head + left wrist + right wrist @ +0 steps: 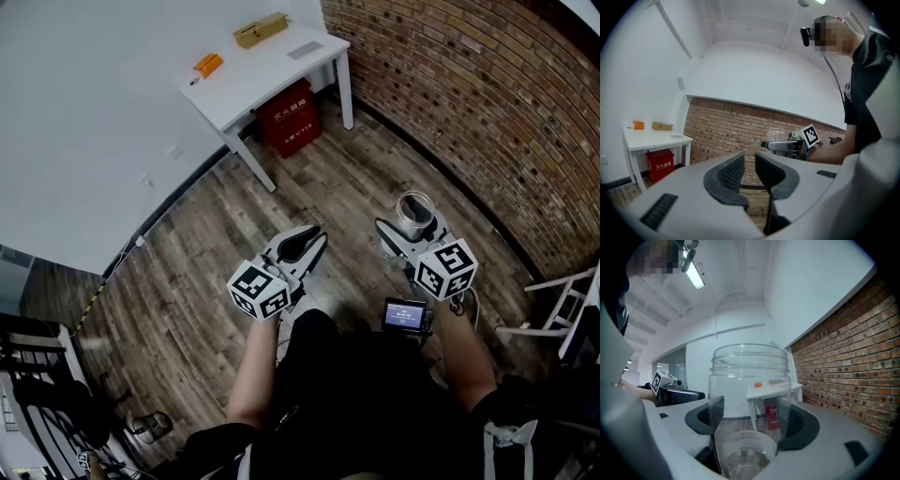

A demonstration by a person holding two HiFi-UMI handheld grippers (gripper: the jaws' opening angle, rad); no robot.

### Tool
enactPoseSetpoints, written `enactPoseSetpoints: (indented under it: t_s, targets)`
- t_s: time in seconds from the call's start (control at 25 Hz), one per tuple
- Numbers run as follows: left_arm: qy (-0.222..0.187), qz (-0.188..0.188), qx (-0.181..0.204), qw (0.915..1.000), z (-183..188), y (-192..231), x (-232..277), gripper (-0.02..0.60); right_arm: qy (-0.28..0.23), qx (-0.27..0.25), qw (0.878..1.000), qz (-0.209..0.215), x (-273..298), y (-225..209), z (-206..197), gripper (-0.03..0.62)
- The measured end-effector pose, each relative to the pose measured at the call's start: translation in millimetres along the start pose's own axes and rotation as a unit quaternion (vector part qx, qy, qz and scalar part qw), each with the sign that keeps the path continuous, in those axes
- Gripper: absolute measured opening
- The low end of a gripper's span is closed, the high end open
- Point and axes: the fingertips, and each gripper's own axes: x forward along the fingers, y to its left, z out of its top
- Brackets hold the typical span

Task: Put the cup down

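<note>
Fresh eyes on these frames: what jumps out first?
The clear cup stands out first, clamped upright in the right gripper above the wooden floor, near the brick wall. Next is the left gripper beside it, empty, with its jaws nearly together. Farther off stands a white table with a red box under it.

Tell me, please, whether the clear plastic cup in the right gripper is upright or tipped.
Upright: the clear plastic cup sits in the right gripper with its rim on top; the head view looks into its mouth.
</note>
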Motion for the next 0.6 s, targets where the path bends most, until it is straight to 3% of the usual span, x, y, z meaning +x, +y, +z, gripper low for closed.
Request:
enactPoseSetpoints:
  t_s: [0.32,0.6]
  targets:
    - [0.007,-0.002,-0.016,0.9998,-6.3,46.3,38.2,0.077,0.014,0.008,1.000,-0.004,34.6,-39.2,-7.6,0.360]
    - [0.002,-0.016,-0.026,0.9995,4.4,147.7,80.7,0.077,0.031,0.011,0.999,-0.034,109.0,-88.7,-6.9,0.360]
